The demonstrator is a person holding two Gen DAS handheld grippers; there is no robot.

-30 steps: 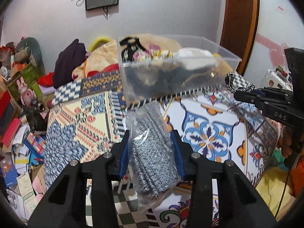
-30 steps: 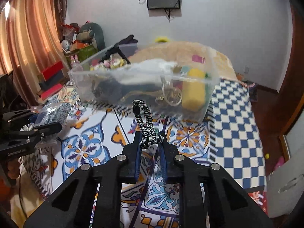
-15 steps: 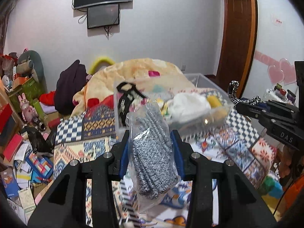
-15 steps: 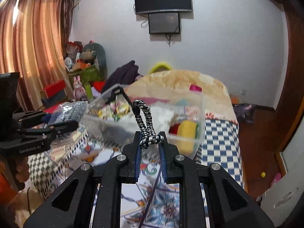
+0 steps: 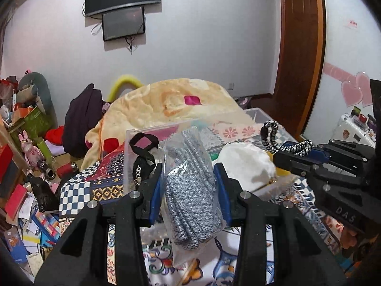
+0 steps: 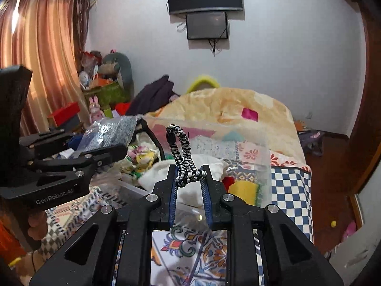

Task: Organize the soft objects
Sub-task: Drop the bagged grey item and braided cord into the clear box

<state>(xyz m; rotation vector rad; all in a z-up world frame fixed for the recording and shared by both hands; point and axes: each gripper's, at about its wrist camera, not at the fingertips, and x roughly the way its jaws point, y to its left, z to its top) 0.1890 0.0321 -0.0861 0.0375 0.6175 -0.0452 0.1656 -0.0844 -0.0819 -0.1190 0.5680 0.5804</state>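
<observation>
Left gripper (image 5: pixel 189 190) clamped on a clear bag of grey knit fabric (image 5: pixel 190 190), raised before the clear plastic bin (image 5: pixel 266 190) on the bed. Right gripper (image 6: pixel 190 186) pinching a black-and-white braided cord (image 6: pixel 182 152), loop upright, above the same bin.

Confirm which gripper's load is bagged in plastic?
The left gripper: its grey knit bundle sits inside a clear plastic bag. The right gripper holds a bare black-and-white braided cord.
</observation>
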